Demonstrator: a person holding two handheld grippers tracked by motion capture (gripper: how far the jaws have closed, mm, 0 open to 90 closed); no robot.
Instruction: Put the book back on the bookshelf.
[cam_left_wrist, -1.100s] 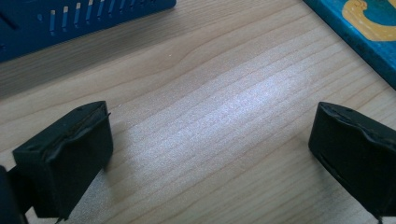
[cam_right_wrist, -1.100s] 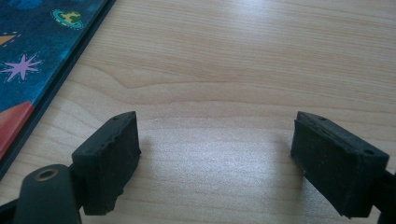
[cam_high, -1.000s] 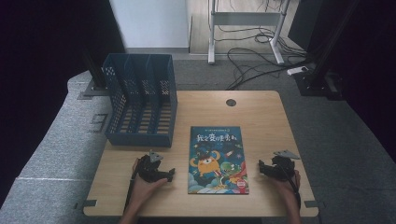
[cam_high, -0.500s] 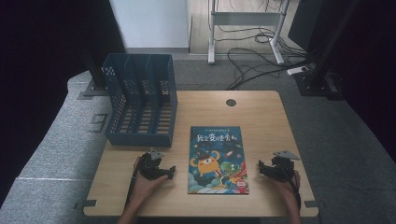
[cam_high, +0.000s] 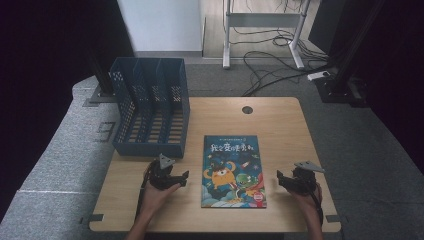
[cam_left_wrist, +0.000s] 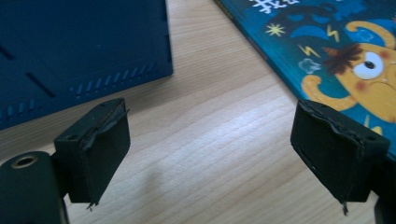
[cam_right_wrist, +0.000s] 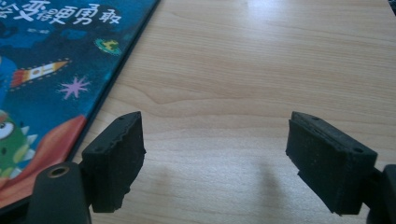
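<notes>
A picture book with a blue cartoon cover lies flat in the middle of the wooden table. My left gripper hovers just left of the book, in front of the blue file rack. Its jaws stand wide but have just been closing a little, with nothing between them. In the left gripper view the gripper is over bare wood, with the book at the upper right and the rack at the upper left. My right gripper is open just right of the book. In its own view the gripper is over wood beside the book.
The file rack has three upright slots and stands at the table's back left. A round cable hole sits near the far edge. Cables and a metal stand lie on the floor beyond the table.
The left gripper has risen slightly off the table near the book's left edge. The right gripper and the book have stayed put.
</notes>
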